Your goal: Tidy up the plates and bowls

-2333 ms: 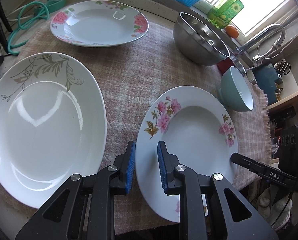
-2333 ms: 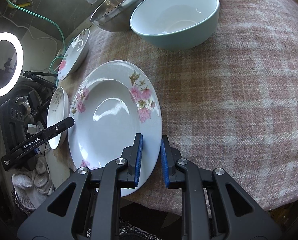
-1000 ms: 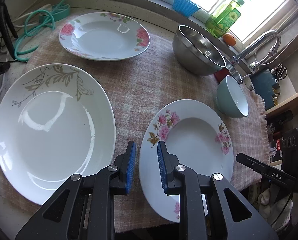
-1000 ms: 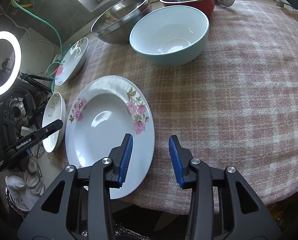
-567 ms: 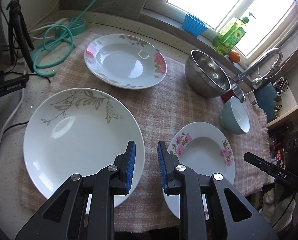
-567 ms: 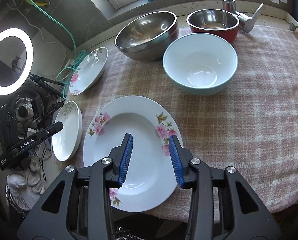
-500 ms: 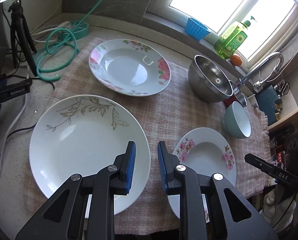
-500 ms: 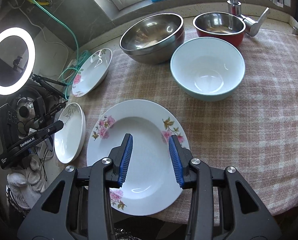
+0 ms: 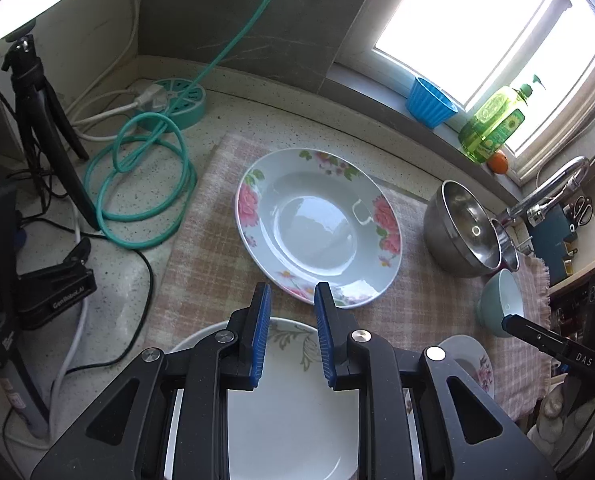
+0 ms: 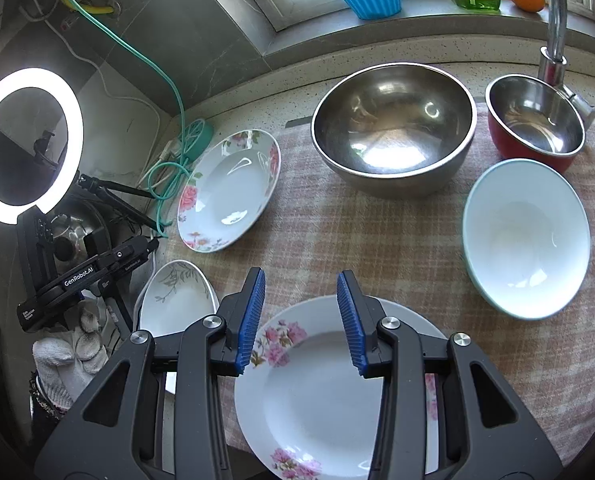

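Three plates (image 10: 229,192), three bowls (image 10: 393,132) on cloth (image 10: 317,240); left gripper (image 9: 289,328), right gripper (image 10: 301,316) fingers apart, empty.

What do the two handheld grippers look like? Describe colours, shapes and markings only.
Left gripper and right gripper match: angular black plastic jaws with triangular cut-outs, silver pivot screws, and ribbed blue pads on the fingers. Seen side-on, the left body reads "GenRobot.AI", the right one "DAS".

Both wrist cameras look steeply down from above, sharing the rose plate (image 9: 317,228) (image 10: 227,192) and checked cloth (image 9: 209,264) (image 10: 305,240).
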Available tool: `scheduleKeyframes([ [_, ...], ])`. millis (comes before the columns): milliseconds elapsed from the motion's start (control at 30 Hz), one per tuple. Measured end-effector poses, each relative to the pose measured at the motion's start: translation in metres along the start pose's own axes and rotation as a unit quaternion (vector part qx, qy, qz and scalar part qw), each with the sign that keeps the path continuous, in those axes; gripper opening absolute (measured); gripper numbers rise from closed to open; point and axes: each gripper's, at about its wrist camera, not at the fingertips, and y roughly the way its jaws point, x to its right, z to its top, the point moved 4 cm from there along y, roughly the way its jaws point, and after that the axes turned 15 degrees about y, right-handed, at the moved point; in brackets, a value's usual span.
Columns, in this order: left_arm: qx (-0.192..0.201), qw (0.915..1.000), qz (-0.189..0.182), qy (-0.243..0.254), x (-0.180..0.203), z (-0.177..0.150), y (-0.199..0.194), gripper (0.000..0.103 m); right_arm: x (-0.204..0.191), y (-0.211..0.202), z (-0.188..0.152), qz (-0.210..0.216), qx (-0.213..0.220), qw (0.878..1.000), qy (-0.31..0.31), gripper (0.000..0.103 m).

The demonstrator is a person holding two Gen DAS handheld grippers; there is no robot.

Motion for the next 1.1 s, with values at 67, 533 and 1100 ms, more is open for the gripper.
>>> scheduleKeyframes([
  [67,-0.002,1.0000,0.001,0.002,-0.008,0.009,0.006,0.020,-0.012,0.009,0.008,0.003,-0.002,1.000,0.002,0.039],
  [533,-0.024,0.9997,-0.007,-0.007,-0.053,0.050,0.055,0.020,-0.039,0.067,0.038,-0.014,-0.017,0.999,0.028,0.039],
  [1100,-0.058,0.9980,-0.024,-0.007,-0.066,0.065,0.098,0.020,-0.051,0.118,0.054,-0.032,-0.039,0.998,0.027,0.038],
])
